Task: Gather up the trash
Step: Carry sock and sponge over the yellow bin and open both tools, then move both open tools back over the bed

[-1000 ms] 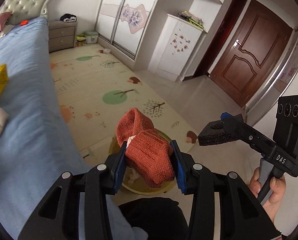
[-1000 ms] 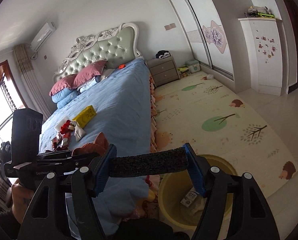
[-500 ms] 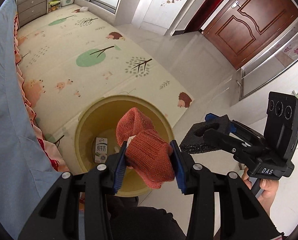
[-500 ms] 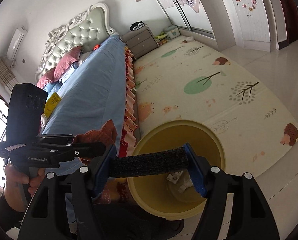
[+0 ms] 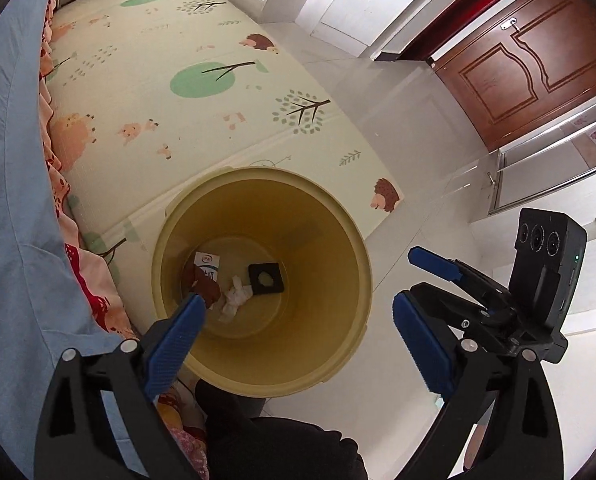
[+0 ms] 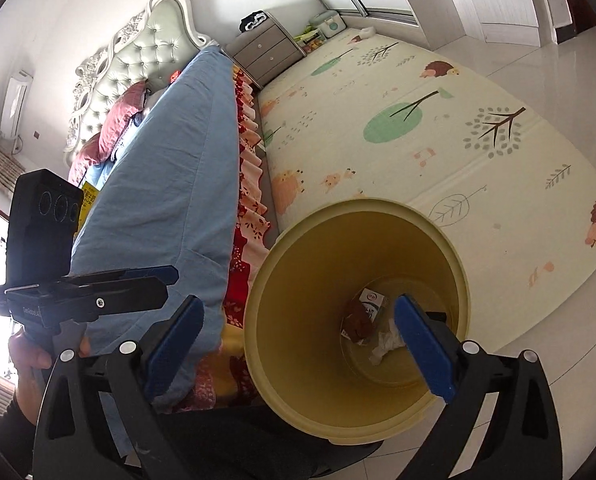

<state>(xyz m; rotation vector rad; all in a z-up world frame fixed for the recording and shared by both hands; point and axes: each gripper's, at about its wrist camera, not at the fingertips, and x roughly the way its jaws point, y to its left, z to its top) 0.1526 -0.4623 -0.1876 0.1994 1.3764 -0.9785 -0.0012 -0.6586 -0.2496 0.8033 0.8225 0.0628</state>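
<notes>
Both grippers hang over the yellow waste bin (image 5: 340,280), and nothing sits between either pair of jaws. From the left wrist view, the left gripper (image 5: 298,344) is opening, its blue pads spread wide above the bin's near rim, clear of everything. Down on the bin's floor lie a black foam block (image 5: 266,279) with a hole through it, a crumpled white tissue (image 5: 234,300), a small milk carton (image 5: 207,266) and a rust-brown knitted cloth (image 5: 204,288) partly on top of the carton. The right gripper (image 5: 430,280) shows just beside the bin's right rim, equally spread. From the right wrist view, the right gripper (image 6: 298,344) is opening too, one pad above the bin's mouth, the other toward the blue bedspread (image 6: 170,168) beside the bin. I'd judge this load delivered. Far from the bin, up the bed beyond the left gripper (image 6: 138,280), a yellow packet (image 6: 90,194) lies on the bedspread, so more collecting probably remains.
</notes>
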